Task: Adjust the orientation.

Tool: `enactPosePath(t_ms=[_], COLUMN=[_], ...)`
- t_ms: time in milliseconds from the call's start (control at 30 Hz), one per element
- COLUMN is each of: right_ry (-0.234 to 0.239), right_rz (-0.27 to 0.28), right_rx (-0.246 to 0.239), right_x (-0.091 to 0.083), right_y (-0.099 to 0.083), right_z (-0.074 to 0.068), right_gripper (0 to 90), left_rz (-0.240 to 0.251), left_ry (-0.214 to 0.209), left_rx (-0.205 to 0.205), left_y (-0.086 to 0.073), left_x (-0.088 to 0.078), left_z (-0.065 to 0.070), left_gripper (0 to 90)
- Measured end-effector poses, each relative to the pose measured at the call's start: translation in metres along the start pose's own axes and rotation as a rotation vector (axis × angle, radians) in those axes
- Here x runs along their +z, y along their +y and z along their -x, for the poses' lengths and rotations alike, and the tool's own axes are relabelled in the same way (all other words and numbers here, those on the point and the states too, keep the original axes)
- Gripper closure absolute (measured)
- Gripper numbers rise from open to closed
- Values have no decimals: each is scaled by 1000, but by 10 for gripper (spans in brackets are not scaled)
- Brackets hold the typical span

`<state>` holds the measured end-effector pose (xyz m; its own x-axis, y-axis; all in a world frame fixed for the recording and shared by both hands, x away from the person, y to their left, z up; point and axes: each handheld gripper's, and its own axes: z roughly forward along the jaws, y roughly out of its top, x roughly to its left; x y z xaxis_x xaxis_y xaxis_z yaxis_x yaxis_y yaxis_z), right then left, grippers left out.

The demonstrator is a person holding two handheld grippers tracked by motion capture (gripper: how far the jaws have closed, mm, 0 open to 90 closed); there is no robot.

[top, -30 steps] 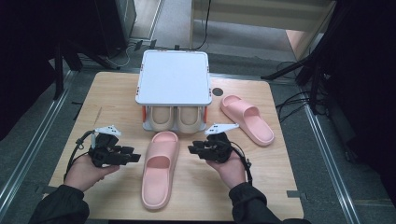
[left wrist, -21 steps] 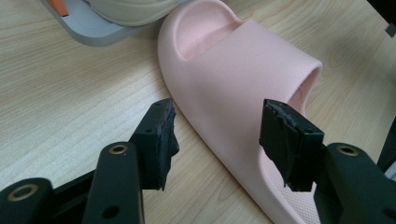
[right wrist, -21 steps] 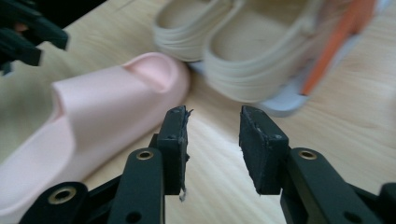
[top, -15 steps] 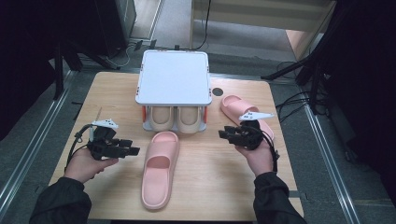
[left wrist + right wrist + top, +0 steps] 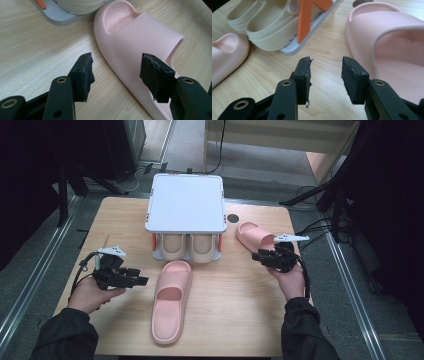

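Pink slippers: one lies just in front of the shoe rack, the other beside the rack's right end. Left gripper, jaws apart and empty, sits left of the near slipper. Right gripper, jaws just opening, empty, hovers beside the far slipper.
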<state>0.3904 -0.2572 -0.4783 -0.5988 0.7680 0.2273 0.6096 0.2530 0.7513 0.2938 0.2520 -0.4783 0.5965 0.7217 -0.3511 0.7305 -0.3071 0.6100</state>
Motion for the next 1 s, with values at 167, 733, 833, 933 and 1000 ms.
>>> enactPosePath(t_ms=[167,733,833,933,1000], right_ry=[-21,-87,-101,-107,-103], right_rz=[-13,-24,-7,-16,-40], right_rx=[24,27,40,39,61], right_x=[9,22,17,19,29], right_y=[1,14,14,12,10], right_z=[15,34,36,40,46], right_gripper=[579,591,590,590,595], left_rz=[1,18,26,23,20], left_ry=[5,42,47,49,49], left_rx=[-9,-49,-64,-64,-60], left_y=[-6,-27,-30,-31,-32], left_x=[-4,-20,-23,-23,-23], left_z=[0,1,1,0,1], left_gripper=[426,423,424,424,423])
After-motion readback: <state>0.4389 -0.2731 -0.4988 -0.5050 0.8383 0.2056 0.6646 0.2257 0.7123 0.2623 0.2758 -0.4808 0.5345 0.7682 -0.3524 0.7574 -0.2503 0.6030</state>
